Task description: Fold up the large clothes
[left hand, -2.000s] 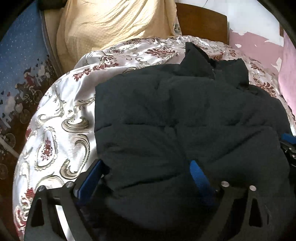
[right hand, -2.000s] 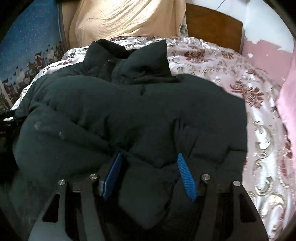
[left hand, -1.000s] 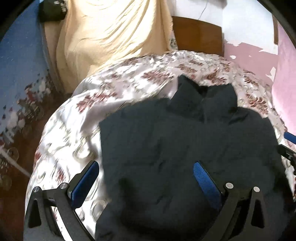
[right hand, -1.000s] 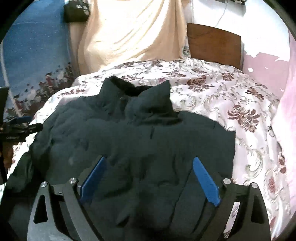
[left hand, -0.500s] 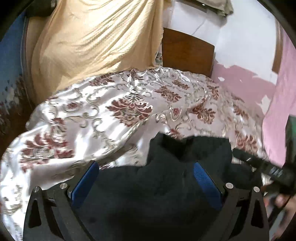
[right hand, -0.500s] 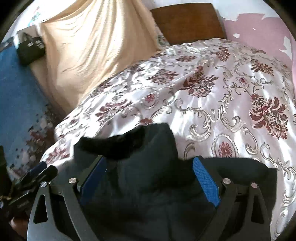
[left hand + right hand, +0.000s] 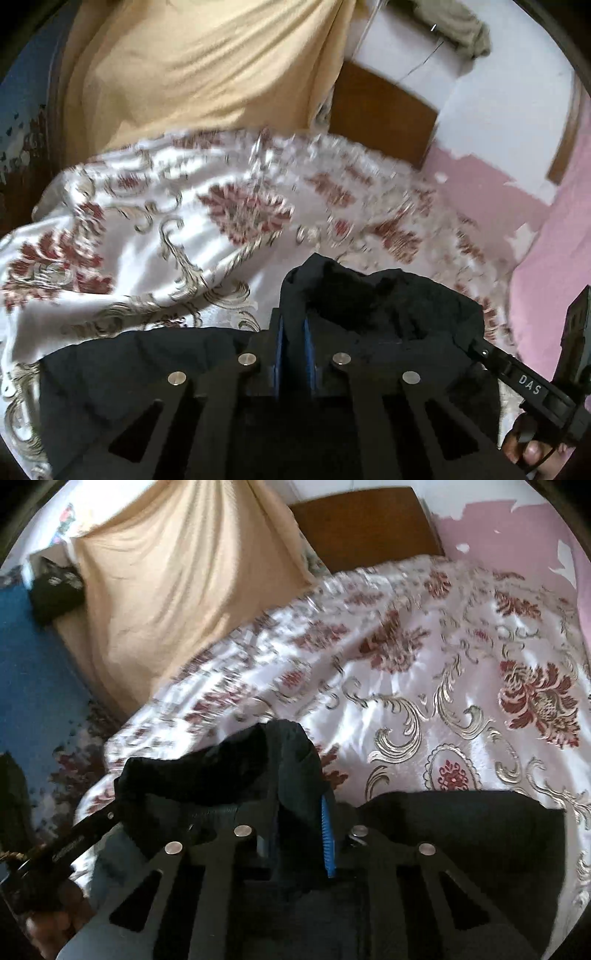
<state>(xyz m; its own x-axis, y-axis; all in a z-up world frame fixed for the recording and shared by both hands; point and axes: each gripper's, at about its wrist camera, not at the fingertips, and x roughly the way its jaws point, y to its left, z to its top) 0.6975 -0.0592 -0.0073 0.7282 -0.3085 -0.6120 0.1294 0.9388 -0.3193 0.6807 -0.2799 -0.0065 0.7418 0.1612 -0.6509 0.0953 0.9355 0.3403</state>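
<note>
A dark puffy jacket [image 7: 388, 317] lies on the floral bedspread [image 7: 155, 229], its collar toward the headboard. My left gripper [image 7: 293, 325] is shut on the left side of the collar, the blue pads pressed on the fabric. My right gripper [image 7: 299, 812] is shut on the right side of the same collar [image 7: 207, 771], with dark fabric bunched between the pads. The jacket body [image 7: 461, 834] spreads below and beside both grippers. The other gripper shows at each view's edge: the right one [image 7: 535, 387] and the left one [image 7: 62, 845].
A tan blanket [image 7: 192, 70] hangs at the head of the bed beside a brown wooden headboard [image 7: 365, 524]. A pink wall [image 7: 554, 236] borders the bed on the right. A blue patterned cloth [image 7: 33, 672] hangs on the left.
Both grippers moved up from the jacket's lower part to its collar and went from wide open to shut on the collar's two sides.
</note>
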